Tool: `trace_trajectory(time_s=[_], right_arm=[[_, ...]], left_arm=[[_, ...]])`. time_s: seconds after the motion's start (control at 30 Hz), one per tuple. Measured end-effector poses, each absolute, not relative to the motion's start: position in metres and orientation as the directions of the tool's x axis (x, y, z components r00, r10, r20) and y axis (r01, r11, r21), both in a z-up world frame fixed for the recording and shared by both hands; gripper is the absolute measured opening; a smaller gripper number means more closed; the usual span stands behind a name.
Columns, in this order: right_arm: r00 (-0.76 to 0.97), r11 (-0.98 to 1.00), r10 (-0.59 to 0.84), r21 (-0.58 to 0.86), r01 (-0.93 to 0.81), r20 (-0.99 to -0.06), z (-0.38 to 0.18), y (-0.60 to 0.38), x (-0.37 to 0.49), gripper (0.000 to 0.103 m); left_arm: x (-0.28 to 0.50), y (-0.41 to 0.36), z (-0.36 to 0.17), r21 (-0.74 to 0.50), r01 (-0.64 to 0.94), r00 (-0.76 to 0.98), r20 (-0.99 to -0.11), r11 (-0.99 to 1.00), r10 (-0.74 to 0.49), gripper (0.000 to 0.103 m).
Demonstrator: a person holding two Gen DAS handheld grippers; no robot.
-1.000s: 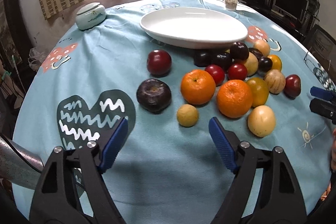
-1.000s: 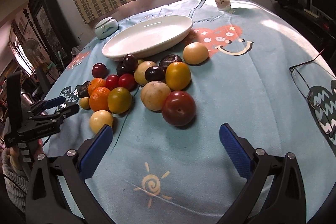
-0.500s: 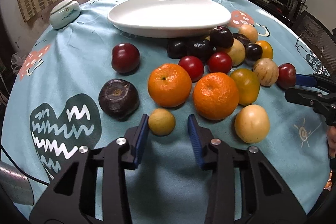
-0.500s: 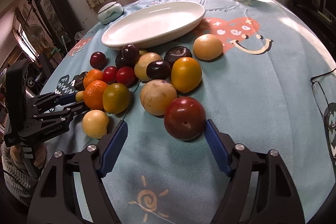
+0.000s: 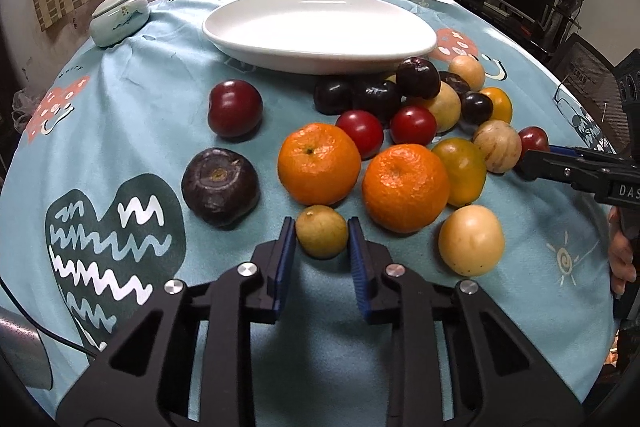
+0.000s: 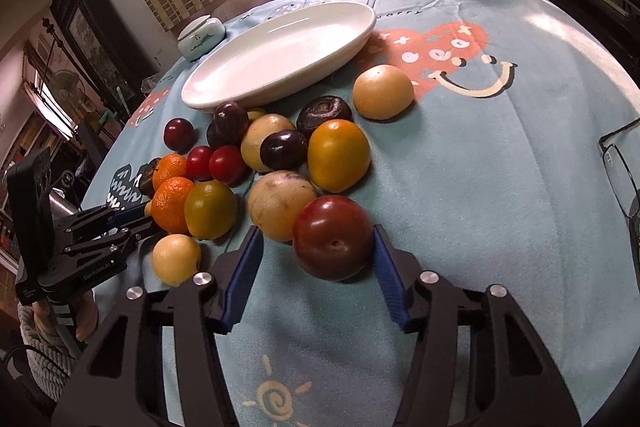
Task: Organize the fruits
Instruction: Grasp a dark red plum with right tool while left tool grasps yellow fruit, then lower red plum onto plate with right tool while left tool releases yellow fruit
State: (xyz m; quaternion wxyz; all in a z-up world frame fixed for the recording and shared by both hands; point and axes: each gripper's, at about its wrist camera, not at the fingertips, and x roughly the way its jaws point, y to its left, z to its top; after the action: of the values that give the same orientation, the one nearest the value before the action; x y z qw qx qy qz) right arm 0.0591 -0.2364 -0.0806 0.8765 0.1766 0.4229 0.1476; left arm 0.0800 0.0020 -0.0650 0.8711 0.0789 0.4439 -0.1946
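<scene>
Here, left tool [image 5: 322, 233] pinches small yellow fruit [image 5: 321, 231]; right tool [image 6: 318, 241] spread, lettered "DAS".

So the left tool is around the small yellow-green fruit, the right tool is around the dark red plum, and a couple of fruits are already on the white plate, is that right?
Not quite. The white plate holds no fruit yet; both wrist views show it bare. The rest stands: the left tool brackets the small yellow-green fruit, and the right tool brackets the dark red plum.
</scene>
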Motion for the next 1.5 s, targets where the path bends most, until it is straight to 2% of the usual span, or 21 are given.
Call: trace_trajectory(time_s=[0.13, 0.37, 0.63, 0.77, 0.87, 1.03, 1.07, 1.1, 1.17, 1.2, 1.23, 1.27, 1.4, 1.5], right_arm=[[0.596, 0.869, 0.437, 0.487, -0.087, -0.673, -0.084, -0.247, 0.063, 0.039], [0.619, 0.851, 0.454, 0.518, -0.087, -0.641, -0.079, -0.252, 0.060, 0.038], [0.760, 0.891, 0.389, 0.424, -0.165, -0.521, 0.015, -0.239, 0.091, 0.038], [0.774, 0.933, 0.301, 0.341, -0.117, -0.557, 0.012, -0.217, 0.157, 0.038], [0.740, 0.926, 0.312, 0.366, -0.097, -0.596, -0.012, -0.210, 0.192, 0.038], [0.716, 0.944, 0.296, 0.308, -0.118, -0.633, -0.028, -0.202, 0.214, 0.039], [0.708, 0.945, 0.296, 0.303, -0.121, -0.641, -0.030, -0.200, 0.216, 0.039], [0.702, 0.949, 0.288, 0.294, -0.115, -0.651, -0.032, -0.198, 0.217, 0.039], [0.682, 0.958, 0.263, 0.267, -0.102, -0.682, -0.039, -0.196, 0.220, 0.040], [0.679, 0.962, 0.252, 0.258, -0.095, -0.690, -0.042, -0.195, 0.221, 0.043], [0.687, 0.965, 0.239, 0.249, -0.086, -0.686, -0.042, -0.197, 0.221, 0.061], [0.704, 0.969, 0.220, 0.237, -0.077, -0.675, -0.040, -0.197, 0.219, 0.068], [0.744, 0.974, 0.197, 0.216, -0.073, -0.639, -0.030, -0.198, 0.210, 0.070], [0.791, 0.966, 0.209, 0.247, -0.075, -0.576, -0.015, -0.209, 0.196, 0.070]], left_arm=[[0.080, 0.003, -0.065, -0.044, 0.412, 0.526, -0.804, 0.910, -0.277, 0.027], [0.077, 0.004, -0.057, -0.049, 0.416, 0.552, -0.780, 0.908, -0.295, 0.026], [0.115, -0.014, 0.008, -0.029, 0.394, 0.648, -0.700, 0.918, -0.300, 0.026], [0.167, -0.031, 0.013, -0.021, 0.329, 0.664, -0.706, 0.944, -0.247, 0.027], [0.199, -0.032, -0.005, -0.056, 0.287, 0.632, -0.739, 0.956, -0.233, 0.027], [0.222, -0.033, -0.023, -0.049, 0.258, 0.620, -0.758, 0.965, -0.204, 0.027], [0.224, -0.034, -0.025, -0.045, 0.258, 0.618, -0.760, 0.965, -0.200, 0.032], [0.224, -0.035, -0.026, -0.039, 0.262, 0.618, -0.761, 0.964, -0.199, 0.045], [0.224, -0.037, -0.026, -0.013, 0.265, 0.631, -0.754, 0.964, -0.184, 0.063], [0.223, -0.037, -0.024, -0.002, 0.262, 0.639, -0.749, 0.965, -0.175, 0.065], [0.222, -0.037, -0.023, 0.001, 0.261, 0.641, -0.747, 0.965, -0.173, 0.065], [0.222, -0.036, -0.023, -0.008, 0.265, 0.638, -0.749, 0.964, -0.181, 0.065], [0.220, -0.028, -0.021, -0.042, 0.254, 0.631, -0.750, 0.966, -0.198, 0.068], [0.212, -0.018, -0.012, -0.046, 0.235, 0.656, -0.729, 0.971, -0.193, 0.068]])
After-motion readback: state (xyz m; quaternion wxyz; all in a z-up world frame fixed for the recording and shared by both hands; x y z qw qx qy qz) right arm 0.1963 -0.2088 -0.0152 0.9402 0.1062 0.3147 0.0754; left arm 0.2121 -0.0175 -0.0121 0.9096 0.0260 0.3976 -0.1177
